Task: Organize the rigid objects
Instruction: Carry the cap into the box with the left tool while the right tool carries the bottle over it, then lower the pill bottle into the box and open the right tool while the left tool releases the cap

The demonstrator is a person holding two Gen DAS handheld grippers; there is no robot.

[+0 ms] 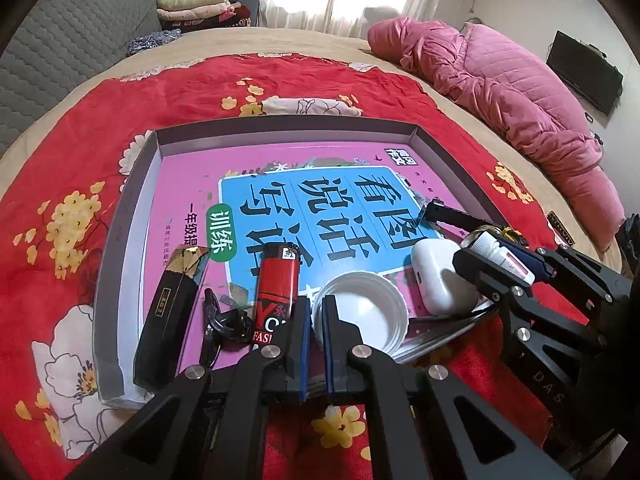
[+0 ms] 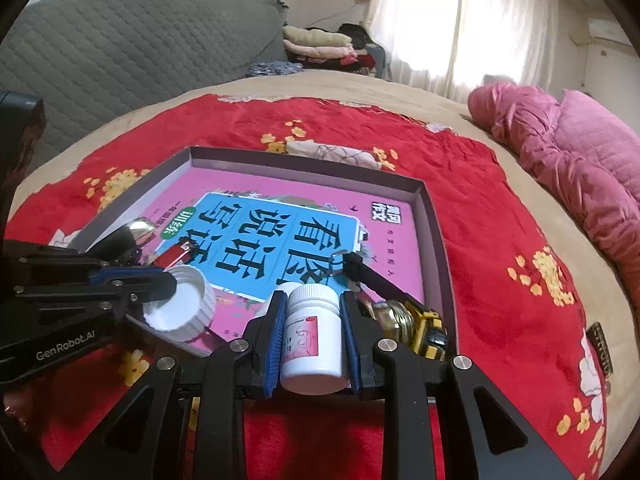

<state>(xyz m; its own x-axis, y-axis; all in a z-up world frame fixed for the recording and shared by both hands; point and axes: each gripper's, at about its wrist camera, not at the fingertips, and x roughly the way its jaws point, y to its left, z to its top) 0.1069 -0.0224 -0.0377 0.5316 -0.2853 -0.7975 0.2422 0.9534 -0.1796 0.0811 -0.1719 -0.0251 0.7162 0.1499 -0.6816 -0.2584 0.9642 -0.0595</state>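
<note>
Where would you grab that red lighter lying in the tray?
Across the middle of the red lighter, from above, a pad on each long side. It lies flat on the book, so only its narrow sides give parallel faces. Keys crowd its left, the white lid its right.

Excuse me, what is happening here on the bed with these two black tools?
A person is sorting small things into a shallow box lying on a red floral blanket. The right claw is shut on a white pill bottle, held above the box's near edge. The left claw pinches the rim of a wide white cap. Already in the box: a pink book, a red lighter, a black carton, a white earbud case and a tape measure.
</note>
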